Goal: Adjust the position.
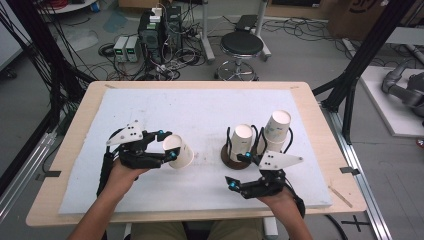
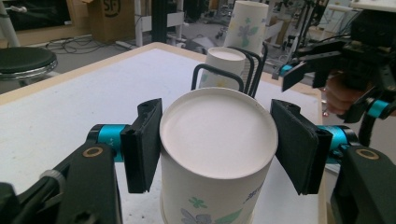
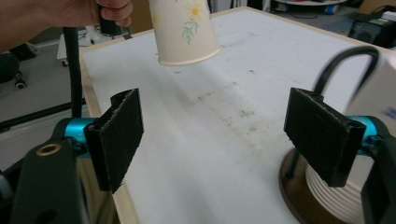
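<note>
Three paper cups are in sight. One paper cup (image 1: 178, 150) is pinched upside down between the pads of the left tongs (image 1: 167, 145), held off the white worktop (image 1: 200, 112) at its left half, base tilted toward the camera above. The other two sit upside down in a black wire cup rack (image 1: 240, 150) on a round brown base at the right half: a lower cup (image 1: 242, 140) and a taller stacked cup (image 1: 276, 127) behind it. The left hand (image 1: 122, 175) reaches in from the bottom, its tongs pointing right. The right hand (image 1: 277, 196) holds the right tongs (image 1: 238, 171) just in front of the rack, pointing left, spread wide with nothing between them
</note>
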A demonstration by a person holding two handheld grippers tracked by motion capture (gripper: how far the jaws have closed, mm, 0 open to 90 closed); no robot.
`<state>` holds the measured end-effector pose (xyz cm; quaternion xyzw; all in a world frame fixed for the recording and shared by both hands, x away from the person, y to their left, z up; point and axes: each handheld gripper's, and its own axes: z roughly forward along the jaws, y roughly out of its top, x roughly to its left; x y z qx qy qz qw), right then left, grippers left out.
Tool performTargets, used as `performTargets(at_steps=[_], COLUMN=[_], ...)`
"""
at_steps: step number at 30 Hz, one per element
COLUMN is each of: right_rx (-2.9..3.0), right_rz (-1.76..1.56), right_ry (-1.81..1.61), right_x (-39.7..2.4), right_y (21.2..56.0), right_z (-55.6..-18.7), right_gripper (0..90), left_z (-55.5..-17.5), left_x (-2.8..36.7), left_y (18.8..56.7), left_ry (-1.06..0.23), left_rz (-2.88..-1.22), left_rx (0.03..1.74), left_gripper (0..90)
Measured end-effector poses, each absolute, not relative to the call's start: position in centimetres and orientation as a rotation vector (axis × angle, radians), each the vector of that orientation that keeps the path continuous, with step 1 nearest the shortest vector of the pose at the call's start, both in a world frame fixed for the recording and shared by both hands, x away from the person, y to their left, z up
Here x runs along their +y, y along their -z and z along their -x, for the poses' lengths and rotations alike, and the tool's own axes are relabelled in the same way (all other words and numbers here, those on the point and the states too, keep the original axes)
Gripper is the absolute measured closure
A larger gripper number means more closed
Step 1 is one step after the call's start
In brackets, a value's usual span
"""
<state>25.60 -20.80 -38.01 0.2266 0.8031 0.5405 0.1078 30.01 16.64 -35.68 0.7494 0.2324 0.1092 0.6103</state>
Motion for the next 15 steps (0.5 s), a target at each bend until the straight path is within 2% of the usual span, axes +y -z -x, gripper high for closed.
performTargets(at_steps=[15], right_rx=[2.473], right_rz=[-0.515], right_ry=[-1.591], right_x=[-14.7], right_y=[38.8], right_z=[-28.5], right_gripper=[20.5], left_z=[-29.3], left_x=[15.5], left_y=[36.1], left_ry=[-0.187], left_rz=[-1.754], left_rx=[0.485], left_gripper=[36.9])
